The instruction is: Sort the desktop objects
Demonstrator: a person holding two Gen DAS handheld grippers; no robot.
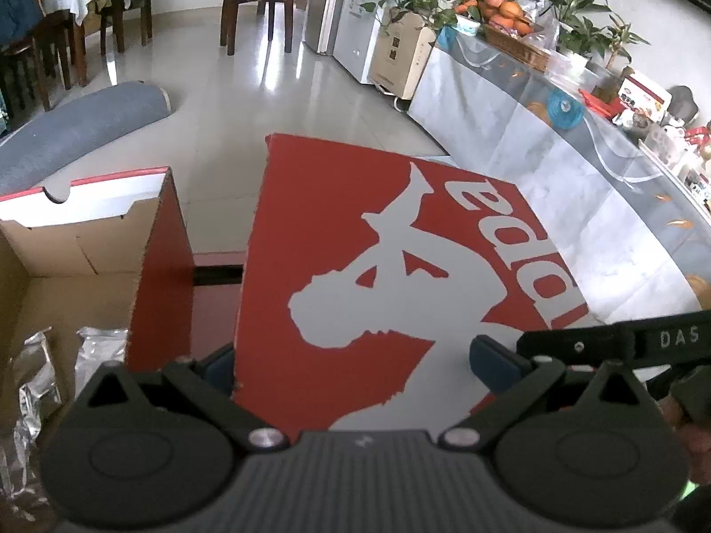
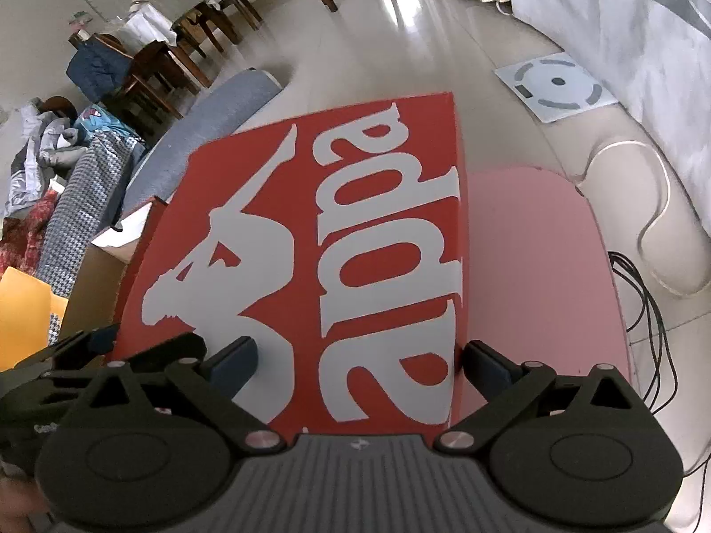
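The red lid carries a large pale-grey print: a silhouette of a seated figure and big lowercase letters, of which "appa" reads in the right wrist view and only part shows in the left wrist view. The lid is flat red cardboard with crisp edges and a shallow red side wall.

Both claws are at its near edge. The left claw stands wide open, its blue-padded fingers straddling the lid's near left corner, one pad outside the left edge and one over the printed face; whether they press on the card cannot be told. The right claw is likewise spread wide, one pad over the print and the other just beside the lid's right edge, above the pink worktop.

Left of the lid sits the open shoe box, red outside and plain brown cardboard inside, with crinkled silvery packets in it. A strap on the right claw's body, seen from the left wrist view, reads "DAS".

The lid lies tilted, half over the pink worktop and next to the box.
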